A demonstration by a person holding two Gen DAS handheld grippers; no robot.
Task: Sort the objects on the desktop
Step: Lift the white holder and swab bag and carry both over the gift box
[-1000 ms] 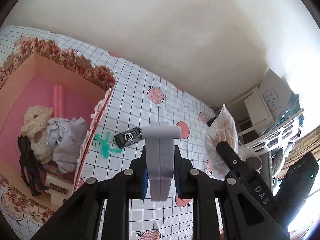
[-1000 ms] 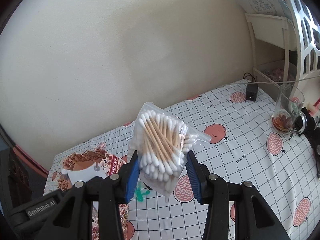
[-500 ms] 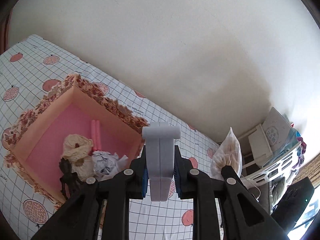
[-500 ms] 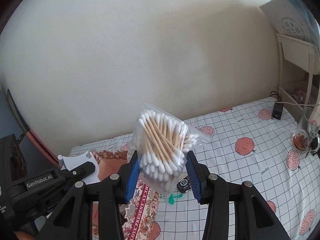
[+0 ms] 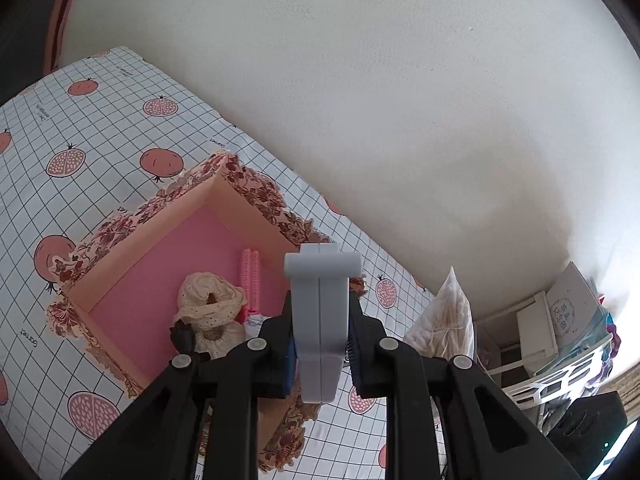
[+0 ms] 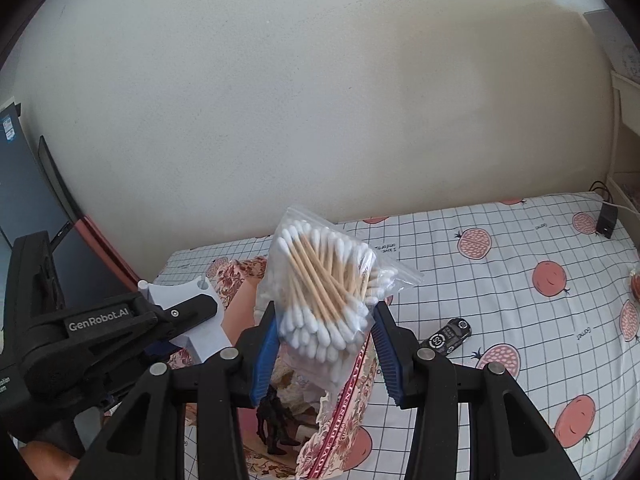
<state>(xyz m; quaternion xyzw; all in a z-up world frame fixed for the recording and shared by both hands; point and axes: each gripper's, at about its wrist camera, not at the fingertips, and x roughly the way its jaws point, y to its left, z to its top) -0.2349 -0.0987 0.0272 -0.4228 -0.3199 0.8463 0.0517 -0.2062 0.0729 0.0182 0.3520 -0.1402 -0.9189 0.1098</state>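
My left gripper is shut on a grey plastic clip-shaped part and holds it above the pink floral box. The box holds a cream crocheted piece, a pink comb-like stick and a dark figurine. My right gripper is shut on a clear bag of cotton swabs, held over the box's near edge. The left gripper and its grey part show at the left of the right wrist view. The bag shows in the left wrist view.
A small black toy car lies on the pomegranate-print tablecloth right of the box. A black charger sits at the far right. A laptop screen stands at the left. White shelving is at the right, a wall behind.
Both grippers have moved left toward the box with their loads. The left one now hangs over the box's inside; the right one has come over its edge. The jaws stay shut.
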